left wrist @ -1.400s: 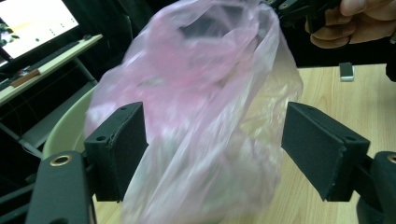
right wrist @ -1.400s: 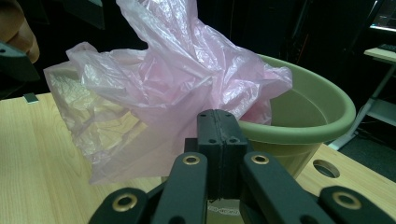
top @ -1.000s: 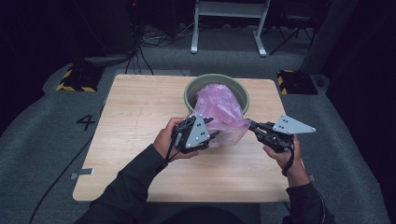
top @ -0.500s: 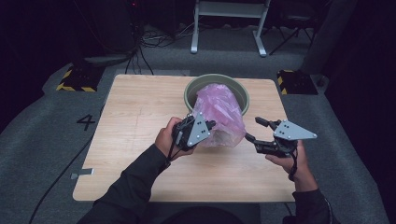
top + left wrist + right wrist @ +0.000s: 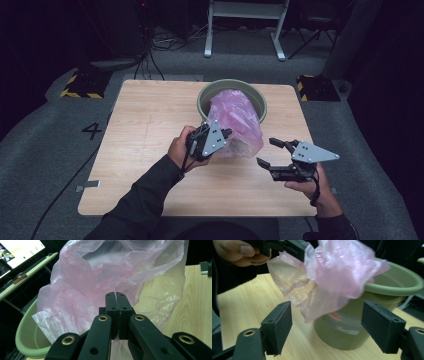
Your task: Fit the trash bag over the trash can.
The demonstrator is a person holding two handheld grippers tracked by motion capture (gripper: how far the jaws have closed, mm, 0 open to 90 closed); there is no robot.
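Note:
A crumpled pink plastic bag (image 5: 235, 117) sits in a green bucket (image 5: 204, 100) at the table's far middle and spills over the near rim. My left gripper (image 5: 227, 134) is shut on the bag's near edge; in the left gripper view the jaws (image 5: 116, 297) meet with a thin fold of the bag (image 5: 82, 290) between them. My right gripper (image 5: 270, 152) hangs to the right of the bag. Its jaws have just been opening and nothing is between them. In the right gripper view its pads (image 5: 278, 323) stand wide apart, short of the bag (image 5: 337, 270) and bucket (image 5: 402, 282).
The wooden table (image 5: 145, 125) has bare room left of the bucket and along its near edge. A metal stand (image 5: 245, 20), cables and yellow-black striped blocks (image 5: 80, 87) lie on the floor beyond. A lit screen (image 5: 17, 250) is at the left gripper view's upper left.
My right gripper has let go of the bag's right side, opened, and drawn away to the right and toward the near edge. The left gripper keeps its place on the bag.

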